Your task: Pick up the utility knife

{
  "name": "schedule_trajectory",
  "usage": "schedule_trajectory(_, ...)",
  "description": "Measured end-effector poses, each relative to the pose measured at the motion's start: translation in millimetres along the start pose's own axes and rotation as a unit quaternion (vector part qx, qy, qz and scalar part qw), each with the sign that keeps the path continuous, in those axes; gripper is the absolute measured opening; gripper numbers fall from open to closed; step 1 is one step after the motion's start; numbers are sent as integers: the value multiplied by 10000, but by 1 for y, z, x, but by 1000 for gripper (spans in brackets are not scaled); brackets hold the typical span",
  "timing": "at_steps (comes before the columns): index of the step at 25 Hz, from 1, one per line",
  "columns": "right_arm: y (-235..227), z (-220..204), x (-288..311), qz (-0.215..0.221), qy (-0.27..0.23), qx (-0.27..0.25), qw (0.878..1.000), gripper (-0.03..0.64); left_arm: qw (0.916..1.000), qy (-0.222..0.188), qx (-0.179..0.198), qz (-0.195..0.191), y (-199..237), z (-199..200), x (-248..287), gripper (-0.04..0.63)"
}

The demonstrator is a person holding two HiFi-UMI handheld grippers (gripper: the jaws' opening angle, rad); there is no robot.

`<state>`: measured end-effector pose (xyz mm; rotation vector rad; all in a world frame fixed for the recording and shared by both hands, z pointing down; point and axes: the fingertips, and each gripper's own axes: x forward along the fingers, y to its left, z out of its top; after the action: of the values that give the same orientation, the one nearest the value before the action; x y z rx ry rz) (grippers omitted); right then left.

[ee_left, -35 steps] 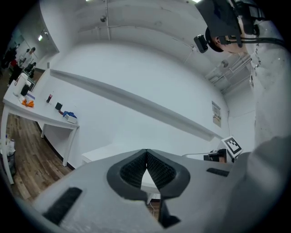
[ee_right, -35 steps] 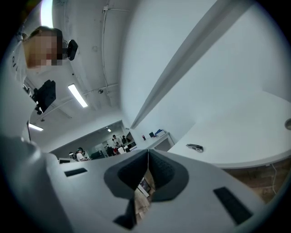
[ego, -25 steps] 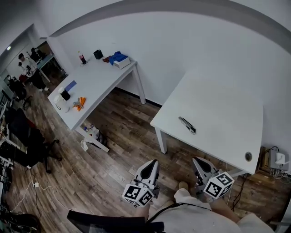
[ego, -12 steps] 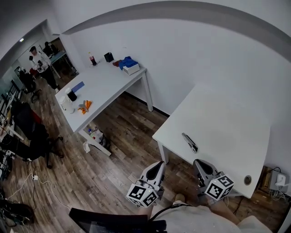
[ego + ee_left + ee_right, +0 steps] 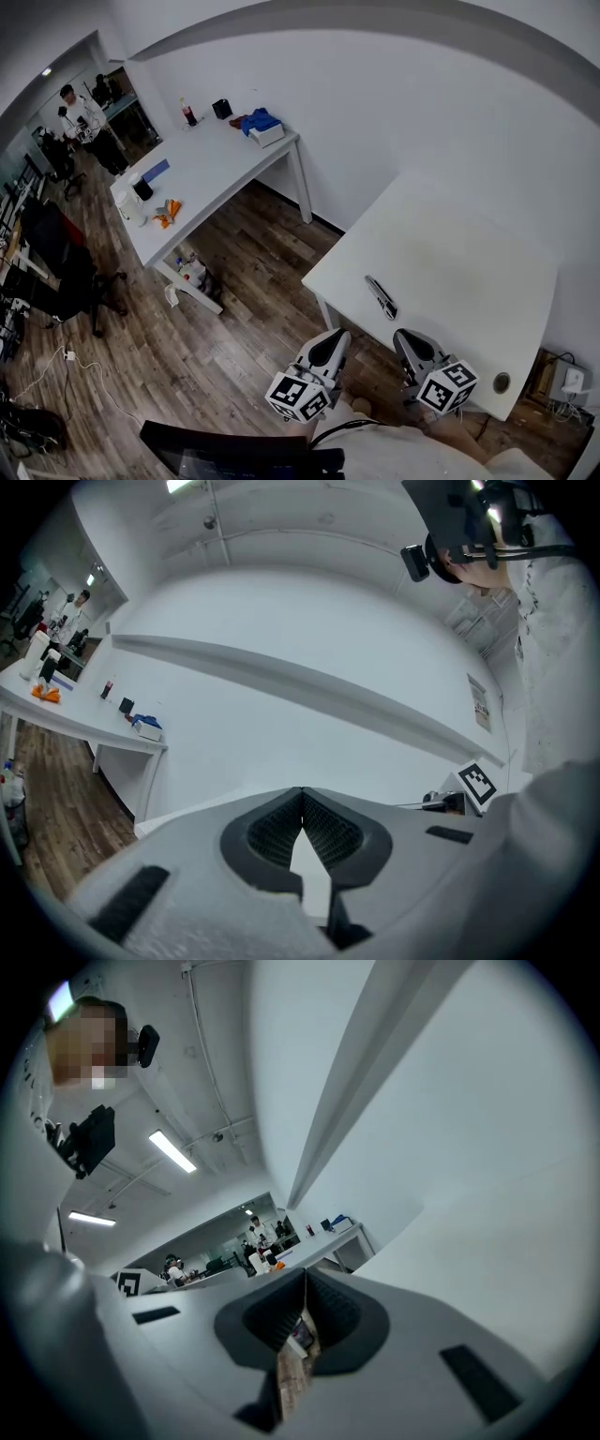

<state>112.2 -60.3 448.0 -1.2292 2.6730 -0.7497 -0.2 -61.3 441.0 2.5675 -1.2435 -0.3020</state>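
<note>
bench [image 5: 469,253]: white, right side of the room
left gripper [image 5: 330,342]: near side, short of bench, jaws clenched, empty
right gripper [image 5: 409,339]: just right of it, jaws clenched, empty
utility knife [image 5: 381,297]: flat on bench, near-left edge, clear of both grippers

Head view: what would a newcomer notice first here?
The dark utility knife lies alone on the near white table, close to its front edge. At the bottom, the left gripper and right gripper point toward it, fingers closed and empty. A cluttered table stands farther left.
</note>
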Motion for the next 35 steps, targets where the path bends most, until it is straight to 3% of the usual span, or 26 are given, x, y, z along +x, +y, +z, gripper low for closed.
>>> schedule_trajectory(10, -10, -9, 5, -37, 193, 2, 9998, 9, 9998, 188, -68, 0, 8, -11, 13, 6)
schedule_trajectory(17, -34, -12, 22, -257, 529, -758, 9954, 9, 9995, 266, -141, -50, 23, -16, 35, 6)
schedule_trajectory(22, -58, -31, 51, -324, 1328, -1162, 9838, 22, 9992, 356, -162, -120, 40, -21, 49, 6)
schedule_trajectory(25, -76, -47, 66, -352, 1978, -1244, 9717, 129, 9990, 398, -129, -123, 52, -24, 57, 6)
schedule_trajectory(35, -129, -83, 114, -578, 3218, -1724, 9292, 210, 9979, 544, -266, -251, 81, -47, 76, 6)
